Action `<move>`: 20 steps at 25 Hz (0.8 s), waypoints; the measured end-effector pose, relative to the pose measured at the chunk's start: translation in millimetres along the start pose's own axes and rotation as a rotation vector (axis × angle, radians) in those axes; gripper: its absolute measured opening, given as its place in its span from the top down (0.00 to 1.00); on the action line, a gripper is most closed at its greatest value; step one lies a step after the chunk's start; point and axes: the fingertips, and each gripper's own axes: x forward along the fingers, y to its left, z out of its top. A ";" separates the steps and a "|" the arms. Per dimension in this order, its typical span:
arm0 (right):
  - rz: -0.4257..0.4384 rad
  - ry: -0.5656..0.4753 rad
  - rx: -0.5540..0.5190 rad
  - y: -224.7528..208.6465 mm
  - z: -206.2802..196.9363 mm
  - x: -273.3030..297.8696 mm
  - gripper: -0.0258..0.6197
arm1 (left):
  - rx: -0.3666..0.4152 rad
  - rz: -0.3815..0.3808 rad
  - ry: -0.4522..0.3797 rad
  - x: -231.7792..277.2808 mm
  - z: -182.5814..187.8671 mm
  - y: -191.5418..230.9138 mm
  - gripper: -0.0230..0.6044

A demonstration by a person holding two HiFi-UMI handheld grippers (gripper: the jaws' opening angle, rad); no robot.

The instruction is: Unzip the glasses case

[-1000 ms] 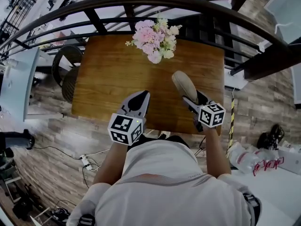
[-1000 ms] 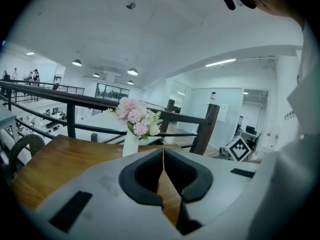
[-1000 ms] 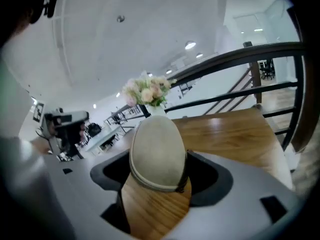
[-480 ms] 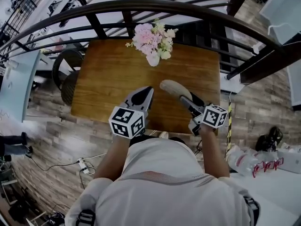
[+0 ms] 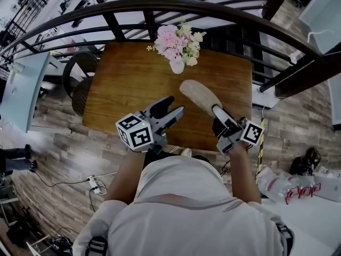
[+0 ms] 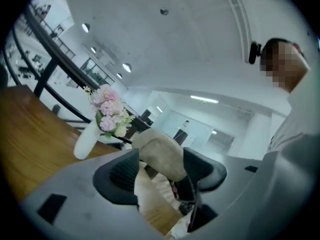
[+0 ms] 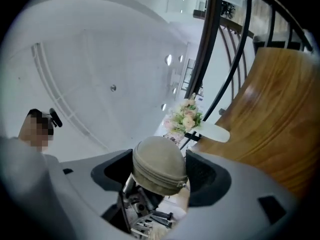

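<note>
One wooden table [image 5: 120, 84] beside dark railing [image 5: 160, 5]

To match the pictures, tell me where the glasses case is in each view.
Head view: glasses case, right of centre, below the pink flowers.
Left gripper view: lower centre.
Right gripper view: lower centre, seen end-on.
Shared landmark: the pink flowers, up-left of the case, up-right of it.

Over a wooden table [image 5: 120, 84] with a vase of pink flowers [image 5: 178, 42] at its far edge, the right gripper [image 5: 218, 112] holds a beige glasses case [image 5: 198, 94] aloft, and the left gripper [image 5: 173, 110], jaws just opened and empty, points at it from nearby.
</note>
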 end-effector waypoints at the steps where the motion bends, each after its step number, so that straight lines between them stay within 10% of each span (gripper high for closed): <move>1: 0.032 0.001 0.014 6.9 0.2 1.6 0.37 | -0.032 -0.042 -0.013 2.3 1.2 -2.3 0.53; 13: 0.340 0.077 0.232 64.0 -13.5 16.4 0.37 | -0.062 -0.418 -0.139 29.0 31.9 -53.8 0.45; 20: 0.464 0.153 0.326 84.6 -25.5 19.5 0.37 | -0.017 -0.492 -0.162 31.4 39.8 -68.6 0.44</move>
